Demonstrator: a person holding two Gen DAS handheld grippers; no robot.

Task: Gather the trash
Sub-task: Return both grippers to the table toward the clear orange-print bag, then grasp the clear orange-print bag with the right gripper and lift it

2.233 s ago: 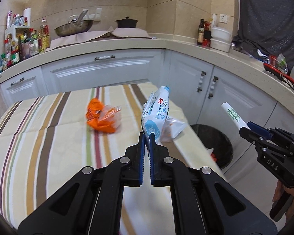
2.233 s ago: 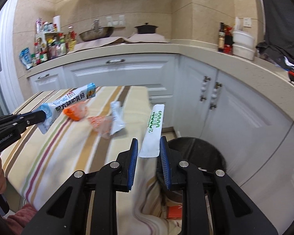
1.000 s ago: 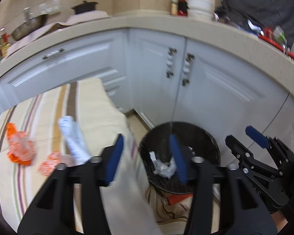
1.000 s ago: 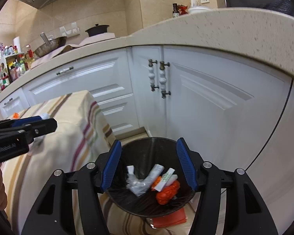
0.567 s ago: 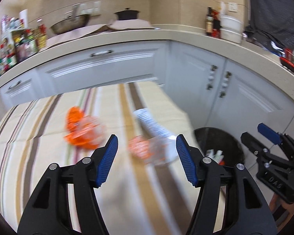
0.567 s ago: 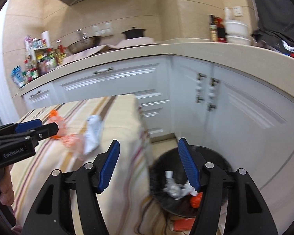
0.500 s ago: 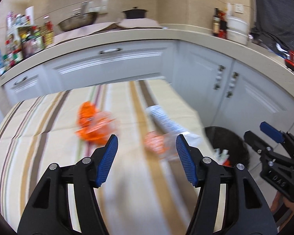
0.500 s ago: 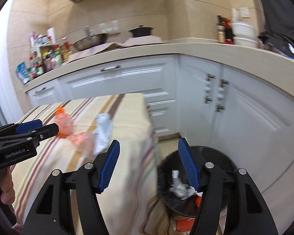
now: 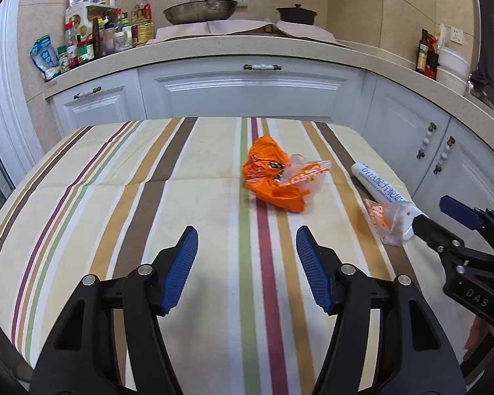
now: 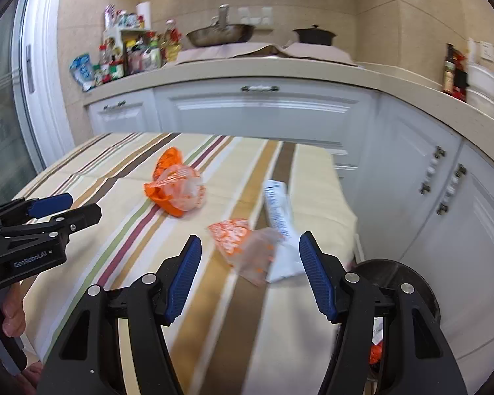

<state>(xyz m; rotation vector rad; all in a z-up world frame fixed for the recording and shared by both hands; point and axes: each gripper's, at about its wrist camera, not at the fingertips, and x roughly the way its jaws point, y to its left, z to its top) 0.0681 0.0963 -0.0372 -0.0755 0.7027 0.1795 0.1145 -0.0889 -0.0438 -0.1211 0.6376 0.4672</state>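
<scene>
Trash left on the striped counter (image 9: pixel 115 197): orange bag (image 9: pixel 273 177), clear orange-print wrapper (image 10: pixel 243 247) touching a white tube (image 10: pixel 276 210) near the edge. Left gripper (image 9: pixel 247 263) and right gripper (image 10: pixel 250 273) hover above, jaws apart, nothing between them, recently widened.

Cream tablecloth (image 9: pixel 82 197) with lengthwise stripes in brown, mustard, maroon, green and white. Crumpled wrapper (image 9: pixel 273 177) bright orange, with a clear part printed orange-white. Smaller bag (image 10: pixel 243 247) clear with an orange-and-white dotted print. Long packet (image 10: pixel 278 210) white with blue lettering. Both grippers black; fingers (image 9: pixel 181 266) with ribbed blue pads. Trash bin (image 10: pixel 421 283) black, something orange inside. Cabinets (image 9: pixel 247 89) white, their worktop (image 9: pixel 214 46) speckled beige, wall tiles tan. Pot (image 9: pixel 296 14) black, pan (image 9: pixel 199 11) dull metal.
</scene>
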